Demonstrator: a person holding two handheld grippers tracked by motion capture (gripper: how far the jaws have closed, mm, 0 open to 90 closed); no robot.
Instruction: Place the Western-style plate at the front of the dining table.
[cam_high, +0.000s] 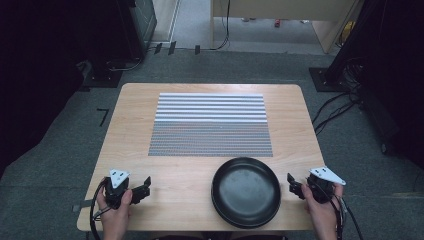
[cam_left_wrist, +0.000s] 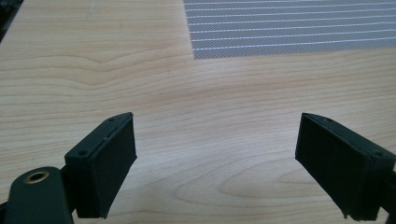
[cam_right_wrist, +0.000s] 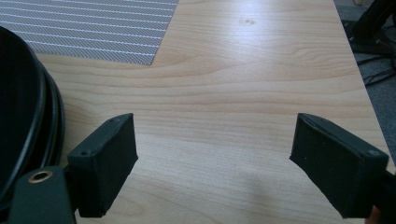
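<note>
At the near edge of the table (cam_high: 150, 105) both hands hold their tools low, one at each front corner. The right gripper (cam_high: 296, 186) has its jaws spread wide with nothing between them, and in its own view the rim of the black plate (cam_right_wrist: 28, 116) curves just to the left of its left jaw, close but not touching. From above, the black plate (cam_high: 245, 191) sits near the front edge, right of the middle, so it lies directly inboard of that gripper (a short sideways reach, by my reading). The left gripper (cam_high: 143, 188) is also wide open and empty, well apart from the plate, with bare wood ahead of it. Being round, the plate has no long axis to line up with. Farther back, the striped grey mat (cam_high: 211, 125) covers the table's middle, just beyond the plate's far rim.
</note>
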